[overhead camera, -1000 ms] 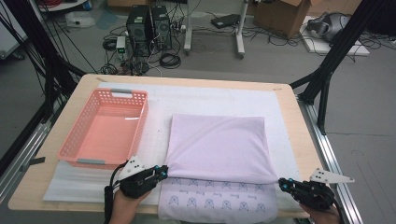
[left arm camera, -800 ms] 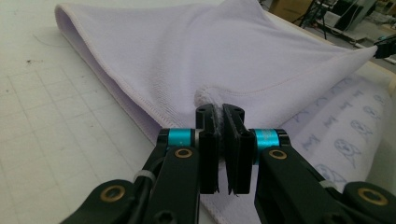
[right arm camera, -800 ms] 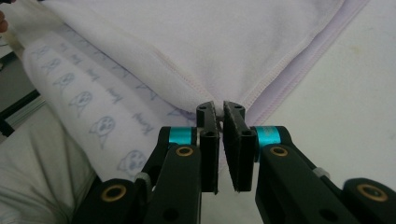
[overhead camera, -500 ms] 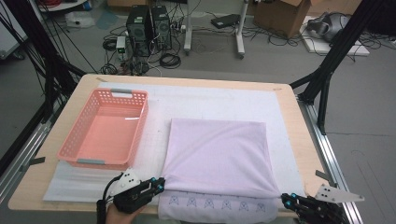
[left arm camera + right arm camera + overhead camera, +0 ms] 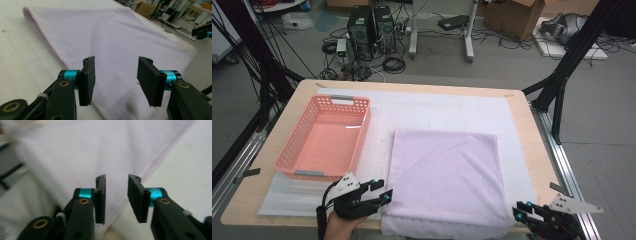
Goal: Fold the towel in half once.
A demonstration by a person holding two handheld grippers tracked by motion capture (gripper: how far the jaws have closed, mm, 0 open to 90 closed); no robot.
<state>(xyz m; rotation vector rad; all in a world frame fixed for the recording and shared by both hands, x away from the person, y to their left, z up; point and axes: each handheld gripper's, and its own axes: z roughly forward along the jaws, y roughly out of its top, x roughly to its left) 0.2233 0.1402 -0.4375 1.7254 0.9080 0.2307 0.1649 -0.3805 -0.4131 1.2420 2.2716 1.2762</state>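
Note:
A lilac cloth lies folded flat on the white mat, its near edge at the table's front. My left gripper sits at the cloth's near left corner. Its jaws have just been opening and stand wide apart, with the cloth lying under and beyond them, not pinched. My right gripper is at the near right corner. Its jaws have also just been opening and show a narrow gap, with the cloth behind them and nothing pressed between the pads.
An empty pink basket stands on the left of the mat, close to the cloth's left edge. The wooden table's rim runs along the right. Beyond the far edge are computers and cables on the floor.
Both grippers, shut on the cloth's near corners before, have drawn back towards the front edge and let go. The patterned strip at the cloth's near edge no longer shows.

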